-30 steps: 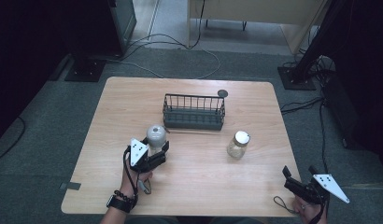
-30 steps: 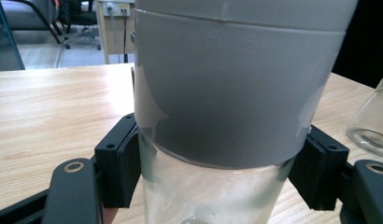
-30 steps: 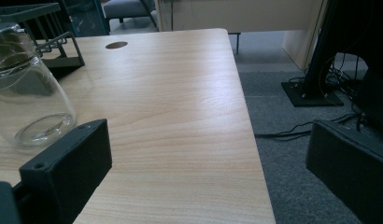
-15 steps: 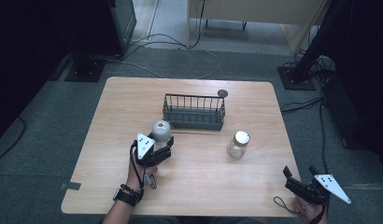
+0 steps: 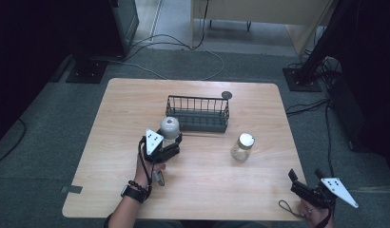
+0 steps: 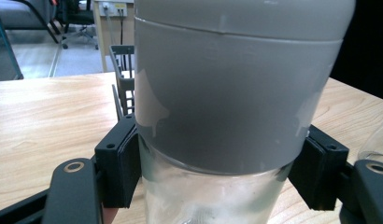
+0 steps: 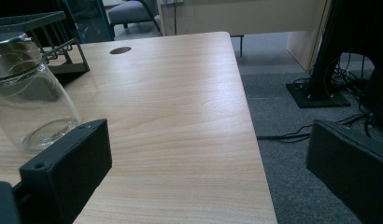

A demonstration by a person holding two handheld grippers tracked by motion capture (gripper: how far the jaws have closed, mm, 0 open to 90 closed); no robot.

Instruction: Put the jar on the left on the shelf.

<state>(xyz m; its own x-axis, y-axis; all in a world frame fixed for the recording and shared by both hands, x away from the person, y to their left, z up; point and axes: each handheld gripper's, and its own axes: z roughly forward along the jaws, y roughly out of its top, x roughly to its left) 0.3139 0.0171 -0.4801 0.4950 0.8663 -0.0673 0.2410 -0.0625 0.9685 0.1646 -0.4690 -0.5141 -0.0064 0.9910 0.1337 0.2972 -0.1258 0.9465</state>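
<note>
Grey-lidded jar (image 5: pixel 169 129) stands on the wooden table (image 5: pixel 112 123) just before the wire basket (image 5: pixel 198 113), clamped at its sides by the left gripper (image 5: pixel 170 145). A smooth glass wall could slip from the pads. Right gripper (image 5: pixel 305 183), jaws apart and empty, rests at the table's near corner; a second jar (image 5: pixel 242 147) stands nearby.

Table (image 5: pixel 112 142): pale wood-grain top, smooth, slight sheen. Wire basket (image 5: pixel 199 114) at 12 o'clock: dark metal, matt. Jar (image 6: pixel 217 196) in left gripper (image 6: pixel 217 175): clear frosted-looking glass, matt grey plastic-looking cap. Second jar (image 5: pixel 242 147) at 3 o'clock of it: clear glossy glass, white lid. Gripper pads (image 7: pixel 68 158): matt black plastic. Floor: grey carpet, rough.
</note>
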